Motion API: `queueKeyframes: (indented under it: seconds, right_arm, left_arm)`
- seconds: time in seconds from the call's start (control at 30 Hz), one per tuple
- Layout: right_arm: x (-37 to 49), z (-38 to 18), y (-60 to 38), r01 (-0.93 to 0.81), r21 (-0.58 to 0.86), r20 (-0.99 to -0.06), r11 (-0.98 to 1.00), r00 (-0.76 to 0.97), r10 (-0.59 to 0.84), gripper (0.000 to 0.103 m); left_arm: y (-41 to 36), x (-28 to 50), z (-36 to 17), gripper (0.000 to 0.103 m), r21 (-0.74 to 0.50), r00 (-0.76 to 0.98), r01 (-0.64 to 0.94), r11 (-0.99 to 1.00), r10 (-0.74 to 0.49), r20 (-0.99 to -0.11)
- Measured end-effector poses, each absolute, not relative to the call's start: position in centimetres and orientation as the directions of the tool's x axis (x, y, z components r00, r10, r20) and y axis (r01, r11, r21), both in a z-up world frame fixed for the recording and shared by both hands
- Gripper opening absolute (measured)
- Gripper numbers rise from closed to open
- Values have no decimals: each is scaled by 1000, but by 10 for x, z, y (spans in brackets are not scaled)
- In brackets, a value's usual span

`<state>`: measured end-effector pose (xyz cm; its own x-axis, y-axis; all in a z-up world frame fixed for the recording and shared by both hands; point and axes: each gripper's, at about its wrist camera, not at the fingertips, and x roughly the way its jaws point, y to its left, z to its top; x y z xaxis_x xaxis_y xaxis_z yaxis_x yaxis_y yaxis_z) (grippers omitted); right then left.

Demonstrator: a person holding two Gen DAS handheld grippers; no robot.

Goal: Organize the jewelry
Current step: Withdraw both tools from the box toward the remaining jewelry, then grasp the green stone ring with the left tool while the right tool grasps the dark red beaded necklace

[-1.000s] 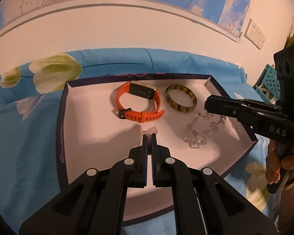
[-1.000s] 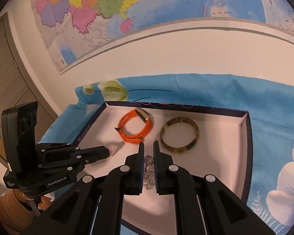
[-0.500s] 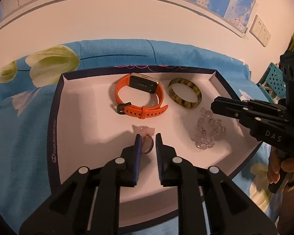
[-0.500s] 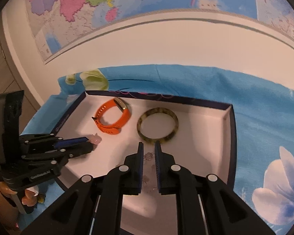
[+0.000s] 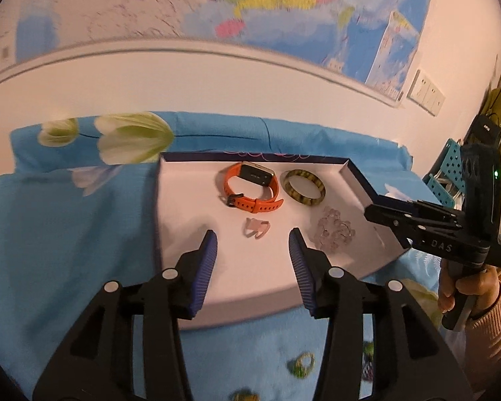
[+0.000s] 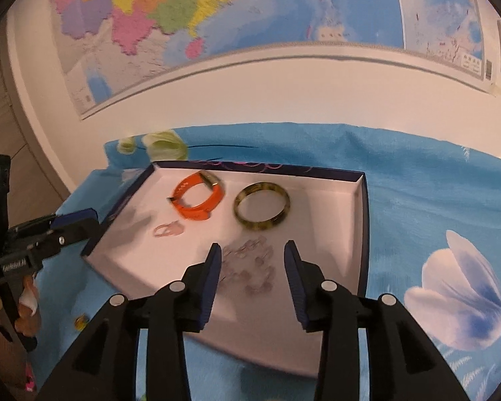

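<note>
A white-lined box lid (image 5: 183, 207) (image 6: 330, 214) holds an orange watch (image 5: 250, 191) (image 6: 197, 197), a tortoiseshell bangle (image 5: 304, 187) (image 6: 262, 206), a small pink ring (image 5: 255, 228) (image 6: 168, 230) and a clear bead bracelet (image 5: 332, 230) (image 6: 250, 264). My left gripper (image 5: 253, 245) is open and empty, just short of the pink ring. My right gripper (image 6: 252, 260) is open and empty, its fingers on either side of the bead bracelet and above it. Each gripper shows in the other's view: the right one (image 5: 384, 214), the left one (image 6: 83, 224).
The lid lies on a blue flowered cloth (image 5: 66, 234) (image 6: 434, 217). Small loose trinkets (image 5: 300, 366) lie on the cloth in front of the lid; another (image 6: 80, 320) lies at its left. A wall with a map (image 6: 217, 16) stands behind.
Both grippers have opened and drawn back from the lid. The pink ring was let go by the left gripper, the bead bracelet by the right; both now lie on the lid's floor.
</note>
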<state>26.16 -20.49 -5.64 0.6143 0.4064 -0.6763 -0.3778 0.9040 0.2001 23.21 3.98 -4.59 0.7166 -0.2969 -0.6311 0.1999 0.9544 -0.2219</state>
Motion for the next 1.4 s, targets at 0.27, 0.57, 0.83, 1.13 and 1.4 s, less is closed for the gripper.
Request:
queueKeyframes:
  seconds: [0.27, 0.57, 0.83, 1.13, 1.4]
  right_arm:
    - [202, -57, -199, -481, 193, -679, 855, 564, 471, 42]
    - [162, -83, -190, -517, 201, -732, 832, 485, 478, 42]
    - [141, -92, -185, -521, 224, -733, 823, 466, 495, 41]
    - [141, -98, -159, -564, 181, -752, 806, 449, 483, 30]
    - [143, -101, -157, -551, 158, -755, 820, 467, 459, 17]
  left_arm:
    - [58, 187, -44, 48, -210, 729, 199, 957, -288, -621]
    - [66, 154, -66, 48, -231, 696, 199, 952, -303, -651]
    - [58, 135, -86, 48, -224, 659, 207, 952, -305, -687]
    - [48, 126, -97, 48, -207, 635, 224, 952, -303, -711]
    - [47, 125, -102, 47, -204, 618, 227, 952, -302, -726]
